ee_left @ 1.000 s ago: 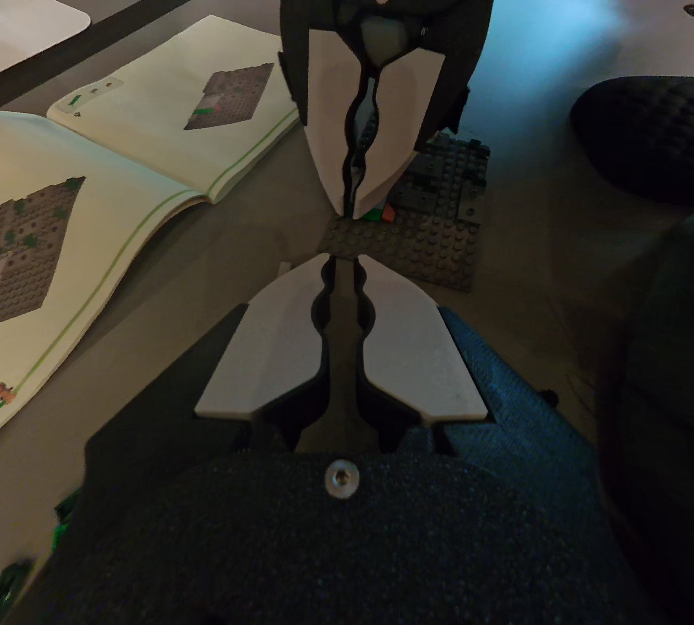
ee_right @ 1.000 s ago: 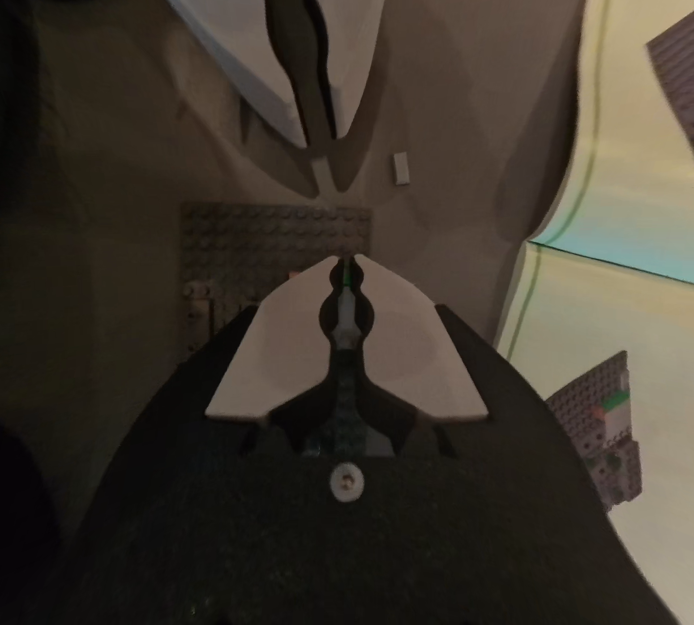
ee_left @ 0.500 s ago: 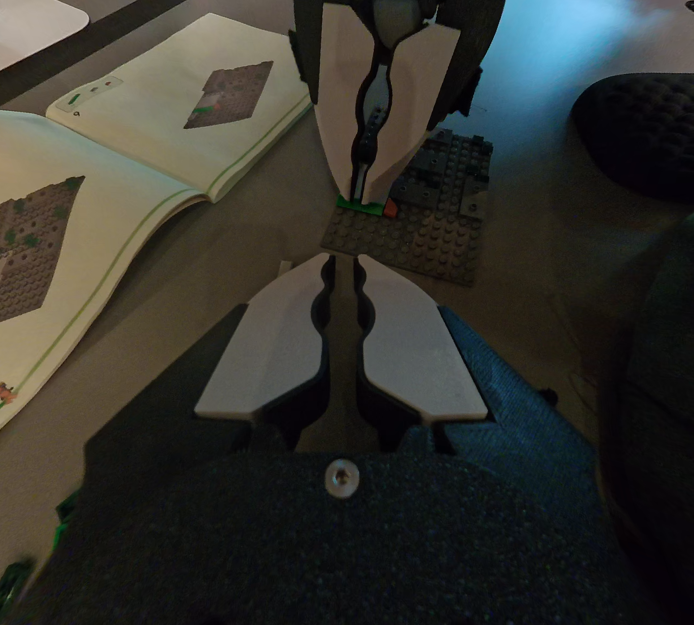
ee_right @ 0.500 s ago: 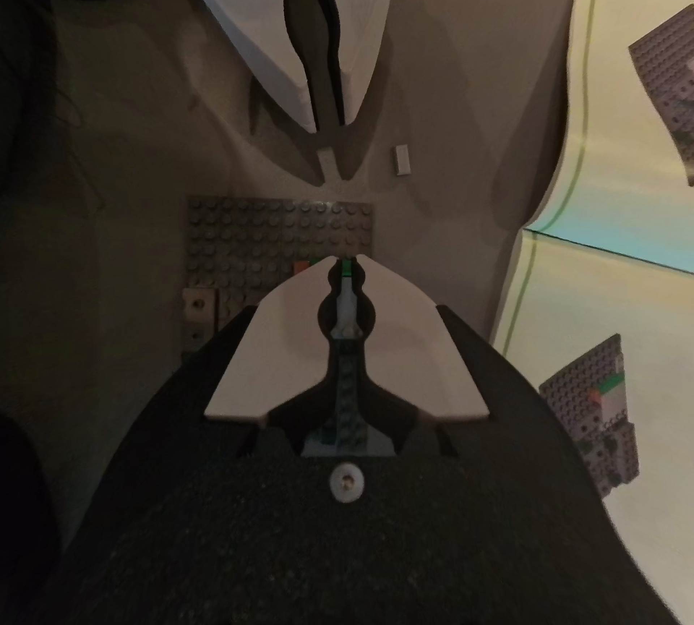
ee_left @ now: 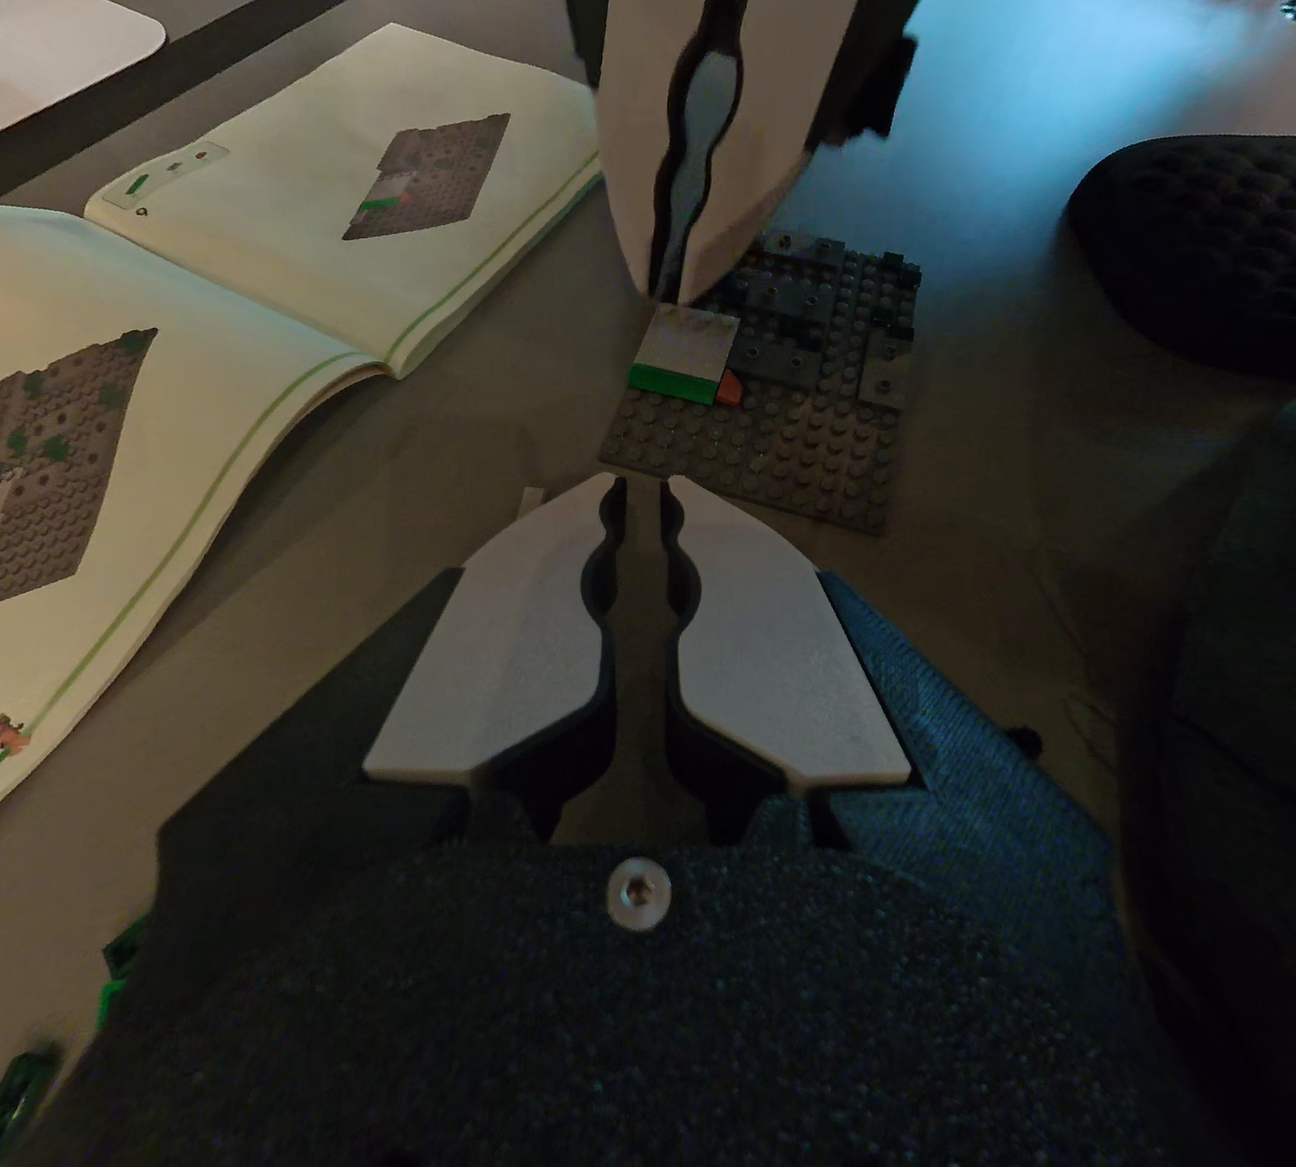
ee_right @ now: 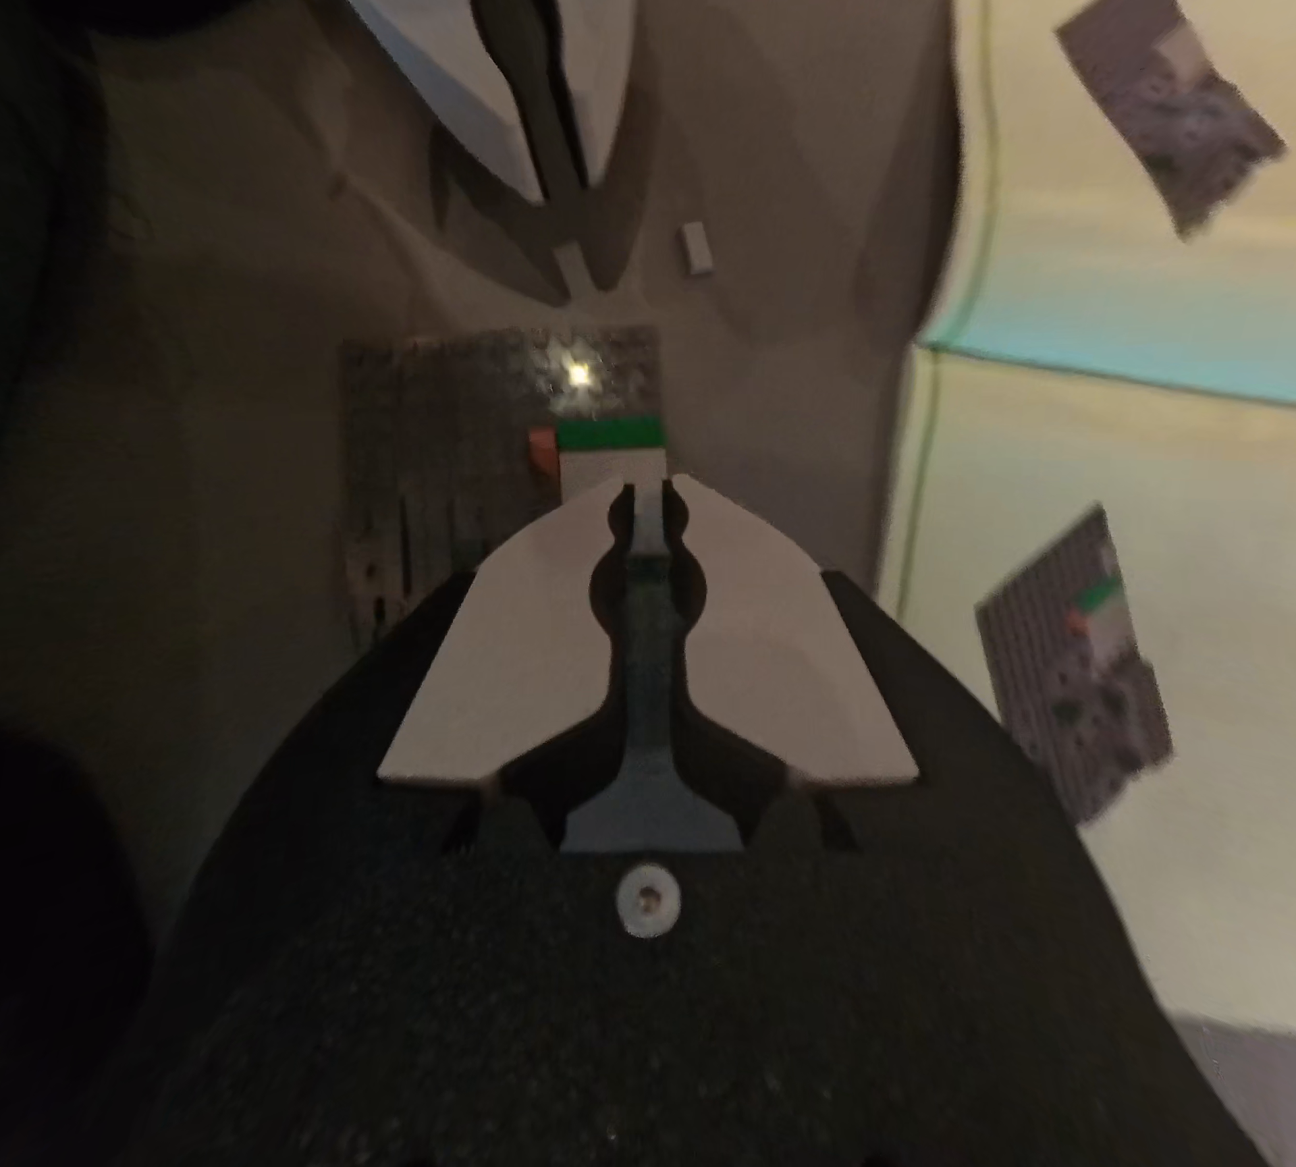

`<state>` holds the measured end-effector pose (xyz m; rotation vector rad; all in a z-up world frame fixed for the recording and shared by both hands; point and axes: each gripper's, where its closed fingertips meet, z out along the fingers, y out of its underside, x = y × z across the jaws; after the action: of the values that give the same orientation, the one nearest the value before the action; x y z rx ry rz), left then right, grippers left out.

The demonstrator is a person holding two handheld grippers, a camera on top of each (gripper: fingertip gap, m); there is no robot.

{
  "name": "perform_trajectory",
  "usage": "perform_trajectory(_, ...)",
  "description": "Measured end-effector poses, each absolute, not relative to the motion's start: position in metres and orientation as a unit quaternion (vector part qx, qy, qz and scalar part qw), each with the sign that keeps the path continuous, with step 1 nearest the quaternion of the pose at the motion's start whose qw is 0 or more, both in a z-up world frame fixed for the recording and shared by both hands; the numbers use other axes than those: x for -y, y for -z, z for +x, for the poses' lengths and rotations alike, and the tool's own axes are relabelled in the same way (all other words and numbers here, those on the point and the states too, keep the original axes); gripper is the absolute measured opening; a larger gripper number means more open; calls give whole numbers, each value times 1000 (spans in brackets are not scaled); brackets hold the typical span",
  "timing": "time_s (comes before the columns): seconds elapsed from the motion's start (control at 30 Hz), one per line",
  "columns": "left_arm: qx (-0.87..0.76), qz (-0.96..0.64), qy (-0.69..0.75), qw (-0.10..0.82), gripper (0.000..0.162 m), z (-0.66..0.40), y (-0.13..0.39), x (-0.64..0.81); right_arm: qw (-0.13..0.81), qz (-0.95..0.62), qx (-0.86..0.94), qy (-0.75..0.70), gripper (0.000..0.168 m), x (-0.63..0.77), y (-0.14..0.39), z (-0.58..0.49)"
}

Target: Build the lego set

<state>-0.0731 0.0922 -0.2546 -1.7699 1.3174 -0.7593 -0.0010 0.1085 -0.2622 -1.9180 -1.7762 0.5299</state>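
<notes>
Nearest in the left wrist view, the left gripper (ee_left: 639, 488) hangs low over the table (ee_left: 449, 488), its pale, smooth, wavy-edged fingers (ee_left: 505, 642) set in a rough black textured body; a narrow gap separates the tips and nothing lies between them. Just beyond sits the dark grey studded baseplate (ee_left: 757, 460), flat on the table, its far half covered with darker plates. On its near-left part stands a light grey brick (ee_left: 691, 342) with a glossy green plate (ee_left: 673, 386) along its near edge and a small orange-red piece (ee_left: 731, 388) touching beside it. Above, the right gripper (ee_left: 666, 295) points down, tips nearly together at the brick's far edge; whether they pinch a stud or merely touch cannot be told from either view, the right wrist view being blurred. To the left lies the open instruction booklet (ee_left: 294, 236), matt paper with curling pages; a small pale piece (ee_right: 696, 248) rests on the table near the baseplate.

Risks, as judged: the baseplate is unrestrained, so an off-centre push may tilt or slide it; a brick not fully seated may lift away with the tips as they withdraw; the smooth fingers may slip off the studs. The near gripper could steady the plate.
</notes>
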Motion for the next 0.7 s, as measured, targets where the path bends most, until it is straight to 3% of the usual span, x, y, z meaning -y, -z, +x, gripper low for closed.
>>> perform_trajectory(0.5, -531, -695, 278, 396, 9, -62, 257, -89, 271, -712, 608, -223, 21, -106, 275, 54)
perform_trajectory(0.7, -527, -700, 265, 402, 10, -62, 252, -89, 272, -701, 611, -247, 17, -107, 283, 51)
